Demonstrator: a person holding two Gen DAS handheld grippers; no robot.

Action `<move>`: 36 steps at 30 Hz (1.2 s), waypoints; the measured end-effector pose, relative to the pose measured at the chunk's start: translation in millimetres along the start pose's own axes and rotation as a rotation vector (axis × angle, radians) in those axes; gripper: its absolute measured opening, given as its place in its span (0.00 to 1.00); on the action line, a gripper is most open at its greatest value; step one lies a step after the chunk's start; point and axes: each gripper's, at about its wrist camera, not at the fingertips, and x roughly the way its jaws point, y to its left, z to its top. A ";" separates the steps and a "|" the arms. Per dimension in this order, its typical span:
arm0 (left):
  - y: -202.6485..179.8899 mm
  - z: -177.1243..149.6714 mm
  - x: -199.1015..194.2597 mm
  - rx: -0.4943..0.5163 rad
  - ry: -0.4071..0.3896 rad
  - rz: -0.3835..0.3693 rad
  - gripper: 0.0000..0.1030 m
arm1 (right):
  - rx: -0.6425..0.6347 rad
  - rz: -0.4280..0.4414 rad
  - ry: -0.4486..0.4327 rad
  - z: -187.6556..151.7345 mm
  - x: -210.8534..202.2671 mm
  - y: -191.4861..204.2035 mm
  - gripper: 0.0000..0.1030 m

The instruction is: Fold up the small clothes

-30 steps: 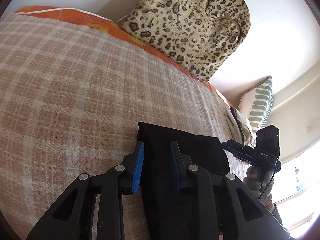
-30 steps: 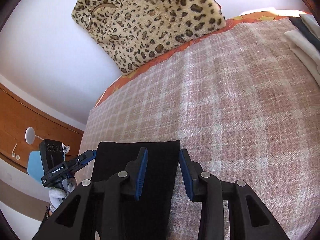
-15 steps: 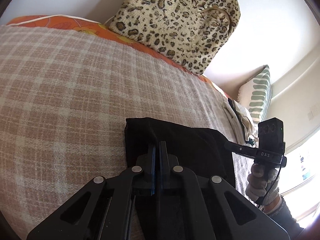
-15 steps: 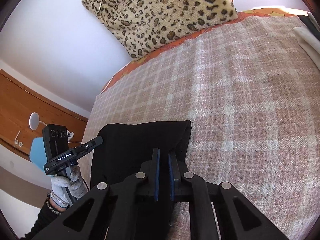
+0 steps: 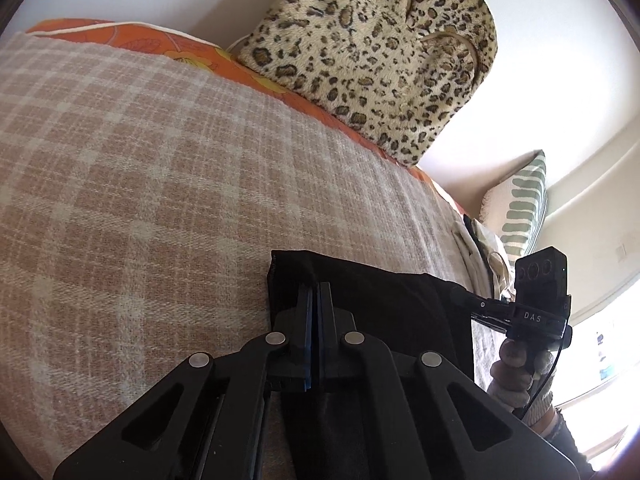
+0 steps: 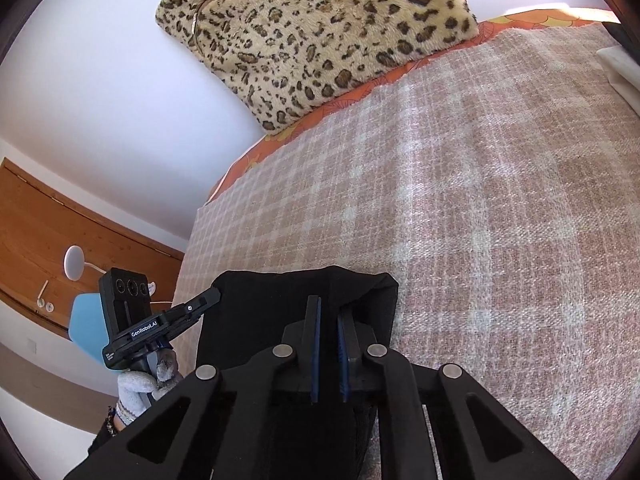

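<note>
Your left gripper (image 5: 314, 292) and right gripper (image 6: 329, 312) each have their fingers clamped on the near edge of the black garment (image 5: 384, 300), which lies on the plaid bed cover (image 5: 140, 200); the gripper bodies hide its lower part. A leopard-print bag (image 6: 312, 28) leans on the wall beyond the bed. A striped cushion (image 5: 524, 204) and pale folded clothes (image 6: 620, 72), cut off at frame's edge, sit to the right.
</note>
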 end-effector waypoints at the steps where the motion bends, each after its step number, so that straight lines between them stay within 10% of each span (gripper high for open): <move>1: -4.0 0.2 -2.5 0.021 -0.005 0.005 0.00 | -0.016 -0.004 0.003 -0.1 0.6 4.0 0.00; 23: -5.9 16.0 13.5 0.078 -0.074 0.207 0.01 | -0.037 -0.115 -0.012 23.7 16.0 -12.9 0.00; 36: -10.7 -6.0 -30.4 0.073 -0.071 0.272 0.21 | -0.057 -0.171 -0.075 19.9 -16.1 -10.9 0.29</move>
